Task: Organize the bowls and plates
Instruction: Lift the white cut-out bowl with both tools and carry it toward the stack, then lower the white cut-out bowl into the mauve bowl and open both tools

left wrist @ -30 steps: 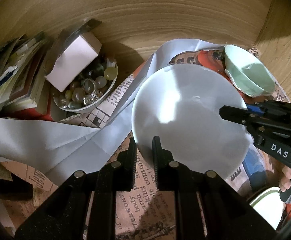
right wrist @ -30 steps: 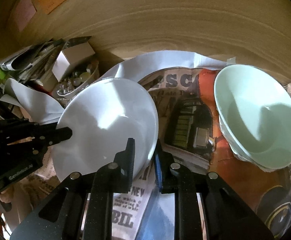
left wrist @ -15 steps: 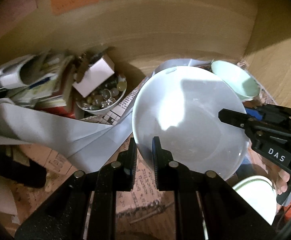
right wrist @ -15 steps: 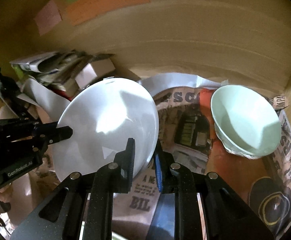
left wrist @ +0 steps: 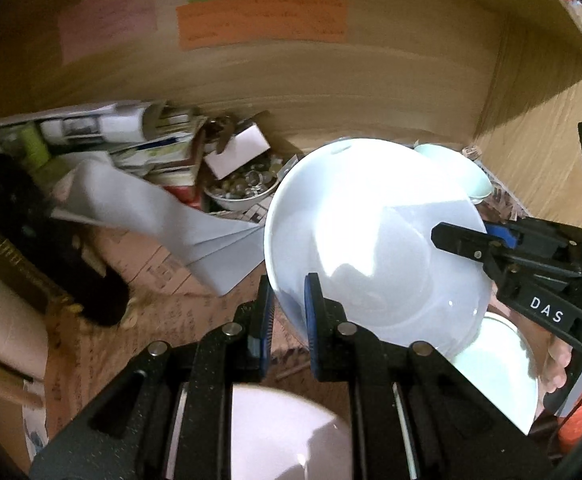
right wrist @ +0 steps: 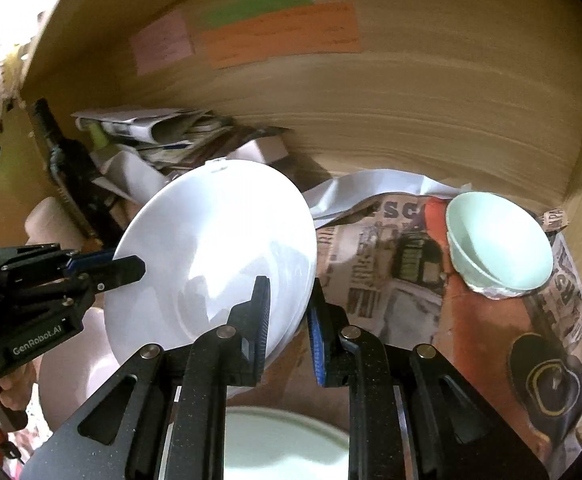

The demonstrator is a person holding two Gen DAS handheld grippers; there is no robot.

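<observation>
Plate (left wrist: 371, 240), white, held up off the shelf by both tools at once, tilted, its face toward the cameras. Left tool (left wrist: 287, 312) nearly shut, pads clamped on the plate's lower-left rim; in the right wrist view the same tool (right wrist: 123, 268) comes in from the left edge w/ a finger over the rim. Right tool (right wrist: 287, 316) also nearly shut, pinching the plate's lower-right rim; from the left wrist view it (left wrist: 451, 240) reaches in from the right, one finger lying across the plate's face. Plate sits mid-shelf, above the newspaper (right wrist: 391, 264) lining it.

Left wrist view only: bowl of glassy beads (left wrist: 243, 188) at the back, a white box (left wrist: 239, 152) on top of it, a dark book (left wrist: 43, 268) near the left side, a pinkish dish (left wrist: 283, 436) under the tool, a second white dish (left wrist: 499, 376) lower right, partly behind the plate.

Right wrist view only: full look at the mint bowl (right wrist: 499, 240) near the shelf's back right corner, well apart from the plate; left view shows just a sliver of it (left wrist: 463, 172). Pale dish (right wrist: 283, 448) below the tool.

Both views: paper stack (left wrist: 131, 136) back left, coloured notes (right wrist: 279, 32) on the back wall.
</observation>
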